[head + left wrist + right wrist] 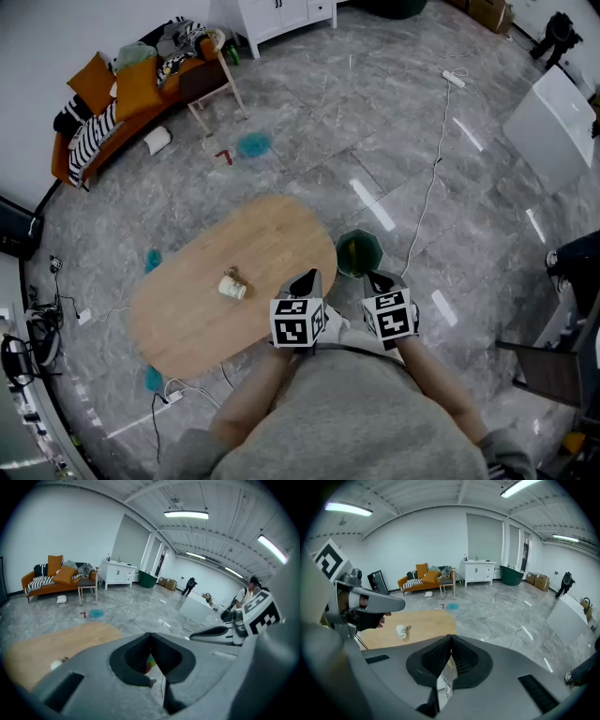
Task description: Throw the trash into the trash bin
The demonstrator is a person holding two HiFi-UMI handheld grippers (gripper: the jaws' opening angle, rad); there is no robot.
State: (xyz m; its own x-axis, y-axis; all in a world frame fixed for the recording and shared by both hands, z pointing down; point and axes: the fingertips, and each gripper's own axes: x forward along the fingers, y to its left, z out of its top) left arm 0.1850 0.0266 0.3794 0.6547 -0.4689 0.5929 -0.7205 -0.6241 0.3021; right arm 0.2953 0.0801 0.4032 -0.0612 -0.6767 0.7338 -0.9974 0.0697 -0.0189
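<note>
Open floor (309,112) lies beyond the table (187,319) and to its right, so I can pass freely there. The bin (359,253) stands just beside the table's right end, its mouth open from above. A cable (429,197) runs over the floor close past the bin. On the table only a small cup (232,287) lies in the way. My left gripper (307,279) and right gripper (380,280) hang side by side with little room between them.

Small white crumpled cup (232,286) lies on the oval wooden table (272,234), left of centre. Dark green trash bin (359,253) stands upright on the floor (394,141), open-topped, just beside the table's right end.
</note>
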